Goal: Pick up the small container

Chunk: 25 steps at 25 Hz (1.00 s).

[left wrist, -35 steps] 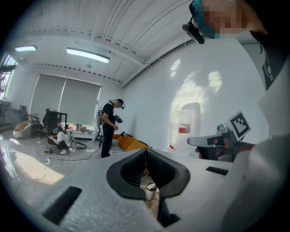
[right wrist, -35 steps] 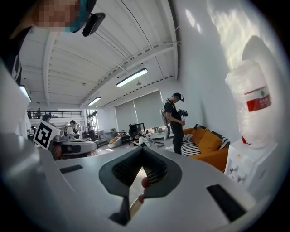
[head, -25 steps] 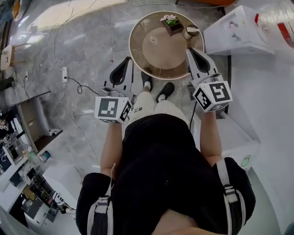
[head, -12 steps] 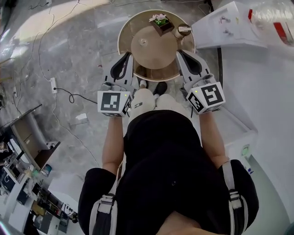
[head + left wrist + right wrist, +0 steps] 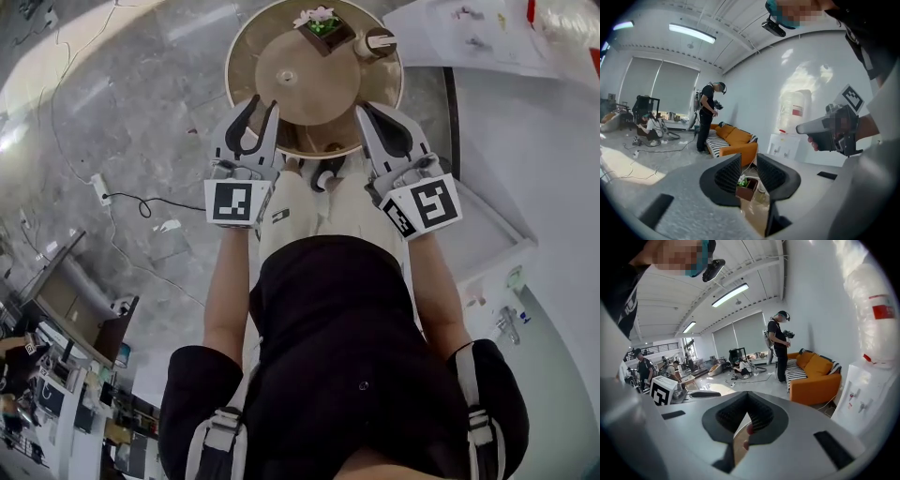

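The small container [image 5: 375,42], a pale cup with a dark lid, stands at the far right of the round table [image 5: 242,56]. Beside it sits a brown planter box [image 5: 323,26] with green and pink plants. Both grippers hover over the table's near edge, well short of the container. My left gripper [image 5: 262,105] has its jaws opening, with a narrow gap and nothing between them. In the left gripper view [image 5: 749,168] the planter box [image 5: 746,185] shows through that gap. My right gripper [image 5: 370,111] is shut and empty, its tips meeting in the right gripper view [image 5: 747,398].
A power strip with a cable [image 5: 98,187] lies on the floor at the left. A white cabinet [image 5: 487,234] stands close on the right. An orange sofa [image 5: 736,138] and a standing person [image 5: 707,117] are beyond the table.
Both grippers have come forward to the table's near edge, and the table sits higher in the head view. The left jaws have parted slightly.
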Each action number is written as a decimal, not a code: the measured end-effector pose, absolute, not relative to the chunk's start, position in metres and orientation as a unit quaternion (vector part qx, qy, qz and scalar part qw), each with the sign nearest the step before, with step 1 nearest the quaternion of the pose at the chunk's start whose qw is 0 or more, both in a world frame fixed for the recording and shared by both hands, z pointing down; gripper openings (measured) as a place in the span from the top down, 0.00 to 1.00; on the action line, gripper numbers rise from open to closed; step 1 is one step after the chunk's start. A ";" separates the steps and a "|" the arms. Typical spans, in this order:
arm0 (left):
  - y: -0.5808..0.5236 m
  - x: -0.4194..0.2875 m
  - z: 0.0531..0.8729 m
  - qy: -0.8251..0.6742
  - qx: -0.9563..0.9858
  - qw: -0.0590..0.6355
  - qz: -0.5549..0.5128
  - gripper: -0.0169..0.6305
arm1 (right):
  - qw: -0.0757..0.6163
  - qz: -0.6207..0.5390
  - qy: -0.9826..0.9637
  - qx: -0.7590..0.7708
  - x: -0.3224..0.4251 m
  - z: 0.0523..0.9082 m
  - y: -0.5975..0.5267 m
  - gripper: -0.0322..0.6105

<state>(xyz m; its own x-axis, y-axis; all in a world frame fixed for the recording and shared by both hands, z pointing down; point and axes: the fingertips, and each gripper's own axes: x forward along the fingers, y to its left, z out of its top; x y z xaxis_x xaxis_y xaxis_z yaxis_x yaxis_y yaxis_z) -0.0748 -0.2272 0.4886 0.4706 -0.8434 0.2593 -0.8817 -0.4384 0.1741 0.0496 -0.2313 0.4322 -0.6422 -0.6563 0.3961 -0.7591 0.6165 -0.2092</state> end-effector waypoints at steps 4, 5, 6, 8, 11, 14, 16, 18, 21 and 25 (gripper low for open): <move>-0.242 -0.065 0.529 -0.486 0.853 0.167 0.086 0.77 | 0.152 0.190 -0.877 0.414 0.048 0.456 -0.243 0.95; -0.245 -0.062 0.540 -0.482 0.854 0.171 0.092 0.75 | 0.155 0.194 -0.876 0.414 0.048 0.462 -0.246 0.95; -0.248 -0.061 0.552 -0.477 0.856 0.175 0.099 0.73 | 0.160 0.197 -0.875 0.413 0.047 0.468 -0.249 0.95; -0.259 -0.061 0.575 -0.466 0.862 0.171 0.107 0.70 | 0.167 0.200 -0.872 0.414 0.046 0.482 -0.258 0.95; -0.273 -0.059 0.605 -0.459 0.865 0.169 0.112 0.64 | 0.174 0.206 -0.869 0.416 0.050 0.506 -0.269 0.95; -0.277 -0.054 0.635 -0.444 0.870 0.175 0.125 0.57 | 0.179 0.212 -0.864 0.421 0.053 0.529 -0.275 0.95; -0.281 -0.050 0.656 -0.440 0.868 0.183 0.136 0.54 | 0.183 0.213 -0.863 0.421 0.054 0.543 -0.281 0.95; -0.283 -0.047 0.679 -0.437 0.870 0.179 0.142 0.51 | 0.187 0.215 -0.862 0.418 0.055 0.557 -0.285 0.95; -0.283 -0.043 0.713 -0.434 0.871 0.176 0.152 0.48 | 0.197 0.223 -0.860 0.415 0.058 0.578 -0.289 0.95; -0.279 -0.041 0.768 -0.429 0.866 0.187 0.177 0.45 | 0.211 0.227 -0.856 0.414 0.062 0.602 -0.296 0.95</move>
<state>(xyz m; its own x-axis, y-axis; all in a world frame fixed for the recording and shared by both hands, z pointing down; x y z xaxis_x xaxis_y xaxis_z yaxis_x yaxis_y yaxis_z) -0.0406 -0.2792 0.7679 0.5689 -0.6774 0.4664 -0.8094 -0.5615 0.1717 0.0616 -0.2955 0.6024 -0.5675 -0.6130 0.5497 -0.8050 0.5532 -0.2142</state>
